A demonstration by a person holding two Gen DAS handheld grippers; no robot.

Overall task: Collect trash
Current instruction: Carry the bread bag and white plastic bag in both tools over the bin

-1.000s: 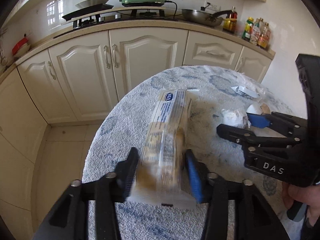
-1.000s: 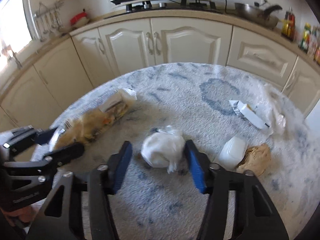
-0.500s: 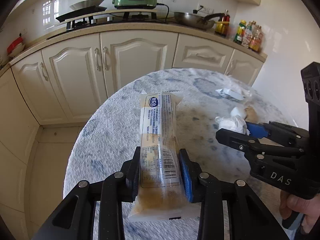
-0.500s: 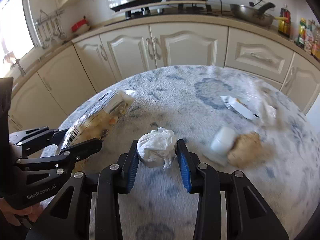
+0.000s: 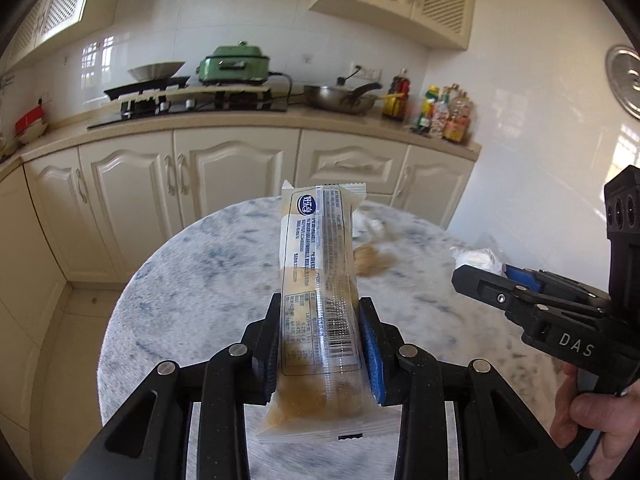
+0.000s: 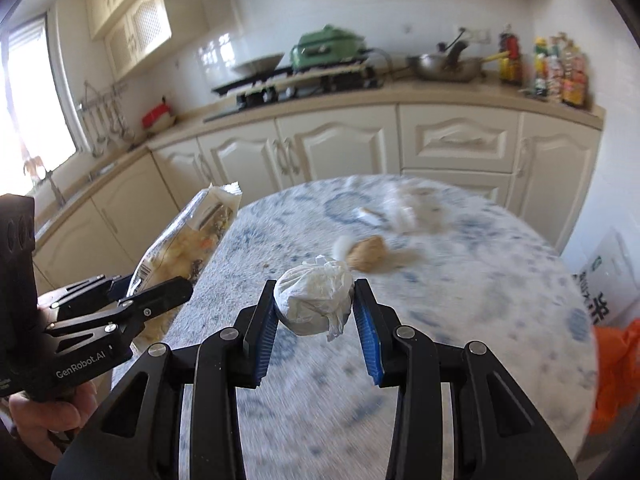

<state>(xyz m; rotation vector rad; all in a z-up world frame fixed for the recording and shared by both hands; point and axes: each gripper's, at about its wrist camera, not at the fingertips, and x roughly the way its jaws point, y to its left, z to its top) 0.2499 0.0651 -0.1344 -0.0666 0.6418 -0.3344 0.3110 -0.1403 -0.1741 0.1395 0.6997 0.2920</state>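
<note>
Two pieces of trash up off the round table (image 6: 460, 320), none binned yet. At the left edge, left gripper (image 5: 318, 344) clamped on a long clear snack wrapper (image 5: 318, 276), crumbs pooled in its near end, held clear above the tabletop. Beside it, right gripper (image 6: 316, 320) pinching a crumpled white wad (image 6: 314, 300), likewise aloft. Toward the far side, on the table: a brown crumpled scrap (image 6: 368, 254) and blurred white wrappers (image 6: 396, 210). Off the right edge, something orange (image 6: 616, 364), possibly a bag.
</note>
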